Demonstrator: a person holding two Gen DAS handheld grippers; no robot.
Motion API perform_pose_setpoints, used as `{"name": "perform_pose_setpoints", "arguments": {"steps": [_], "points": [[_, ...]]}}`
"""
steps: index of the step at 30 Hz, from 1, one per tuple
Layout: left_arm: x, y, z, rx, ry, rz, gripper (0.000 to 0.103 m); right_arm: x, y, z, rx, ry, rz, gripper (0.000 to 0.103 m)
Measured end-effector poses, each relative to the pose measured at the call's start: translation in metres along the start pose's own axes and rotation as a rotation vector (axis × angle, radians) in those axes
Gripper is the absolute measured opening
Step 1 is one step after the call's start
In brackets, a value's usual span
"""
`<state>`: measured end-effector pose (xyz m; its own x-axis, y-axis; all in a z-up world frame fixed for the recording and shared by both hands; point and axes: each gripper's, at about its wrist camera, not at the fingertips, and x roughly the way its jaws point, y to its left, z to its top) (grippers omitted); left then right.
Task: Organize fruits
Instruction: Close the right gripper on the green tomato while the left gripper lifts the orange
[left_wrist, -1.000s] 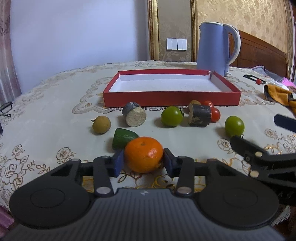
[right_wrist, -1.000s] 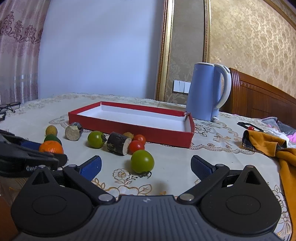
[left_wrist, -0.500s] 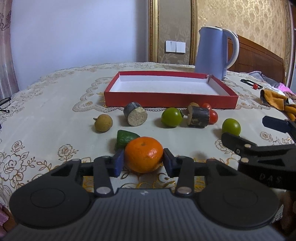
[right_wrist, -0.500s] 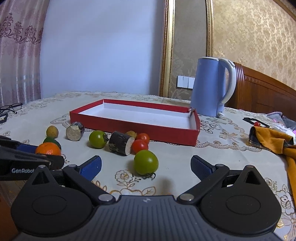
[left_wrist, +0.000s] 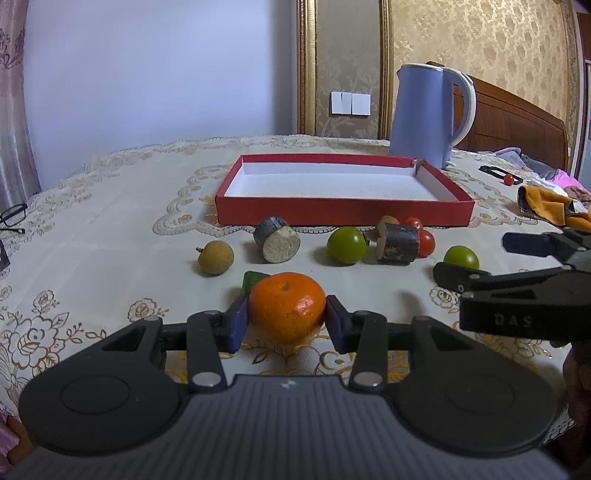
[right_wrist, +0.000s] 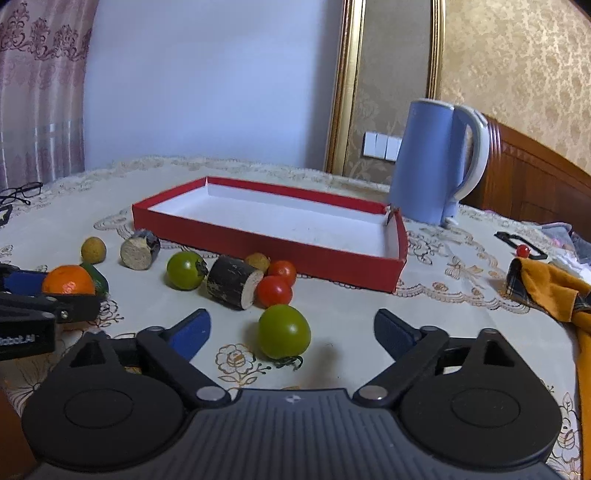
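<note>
An orange mandarin (left_wrist: 287, 306) sits between the blue pads of my left gripper (left_wrist: 284, 323), which is shut on it just above the tablecloth. My right gripper (right_wrist: 291, 325) has its jaws closing around a green tomato (right_wrist: 283, 331) on the cloth, and the pads stand clear of it on both sides. Farther back lies an empty red box (left_wrist: 343, 212) with a white floor. Before it lie a longan (left_wrist: 216, 257), two cut dark-skinned stubs (left_wrist: 277, 240), another green tomato (left_wrist: 346, 245) and two red cherry tomatoes (right_wrist: 275, 290). A green piece (left_wrist: 255, 280) is half hidden behind the mandarin.
A blue kettle (left_wrist: 424, 114) stands behind the box's right end. An orange cloth (right_wrist: 546, 288) and a small red fruit (right_wrist: 522, 251) lie at the right. Glasses (left_wrist: 13, 218) rest at the far left edge. Lace tablecloth (left_wrist: 110, 229) covers the round table.
My right gripper has come forward until the green tomato is between its fingers, and the fingers have drawn a little closer. The left gripper keeps its hold on the mandarin.
</note>
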<state>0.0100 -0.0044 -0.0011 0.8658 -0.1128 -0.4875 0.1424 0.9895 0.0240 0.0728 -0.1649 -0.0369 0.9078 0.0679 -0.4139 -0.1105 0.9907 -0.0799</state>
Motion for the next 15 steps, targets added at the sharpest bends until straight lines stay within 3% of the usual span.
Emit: {"name": "perform_pose_setpoints", "arguments": {"steps": [5, 15], "points": [[-0.003, -0.002, 0.001, 0.016, -0.019, 0.005, 0.04, 0.007, -0.002, 0.001, 0.01, 0.033, 0.018, 0.066], [-0.003, 0.001, 0.0, 0.018, -0.025, 0.002, 0.04, 0.02, 0.001, 0.002, -0.004, 0.095, 0.056, 0.042]]}}
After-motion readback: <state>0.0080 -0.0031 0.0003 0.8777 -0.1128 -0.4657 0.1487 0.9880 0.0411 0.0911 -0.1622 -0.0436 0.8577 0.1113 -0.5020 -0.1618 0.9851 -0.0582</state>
